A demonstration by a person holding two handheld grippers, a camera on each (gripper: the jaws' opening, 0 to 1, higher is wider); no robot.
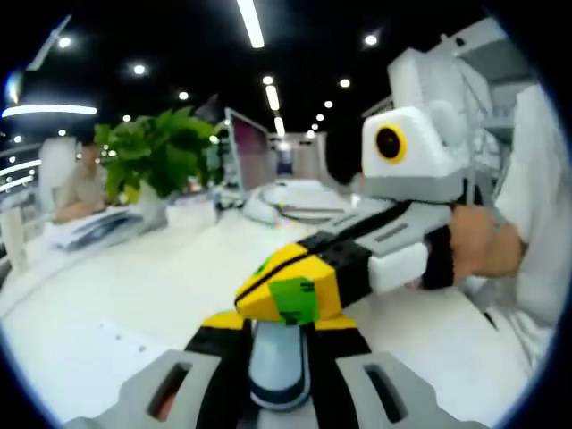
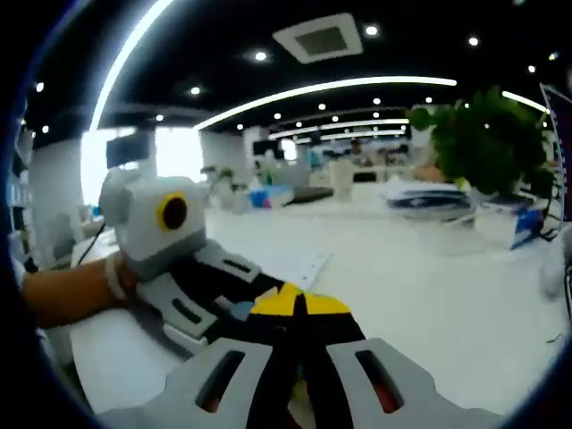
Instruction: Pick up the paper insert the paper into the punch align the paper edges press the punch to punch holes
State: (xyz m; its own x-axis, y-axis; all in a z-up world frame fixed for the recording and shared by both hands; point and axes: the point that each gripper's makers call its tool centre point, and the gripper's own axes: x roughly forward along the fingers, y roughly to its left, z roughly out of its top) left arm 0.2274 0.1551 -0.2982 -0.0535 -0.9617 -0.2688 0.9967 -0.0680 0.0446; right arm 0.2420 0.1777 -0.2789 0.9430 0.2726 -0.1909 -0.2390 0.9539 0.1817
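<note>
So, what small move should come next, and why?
Probably draw the right gripper away from the left gripper and toward the paper. The two tips meet above the table, the right jaws look shut with no paper between them, and the sheet lies flat just ahead.

White table [image 1: 116, 295] here, pretty roomy. A sheet of paper [image 2: 290, 261] lies flat on it, a potted plant [image 1: 156, 161] stands further back, with a stack of papers [image 1: 89, 228] just beside the pot.
</note>
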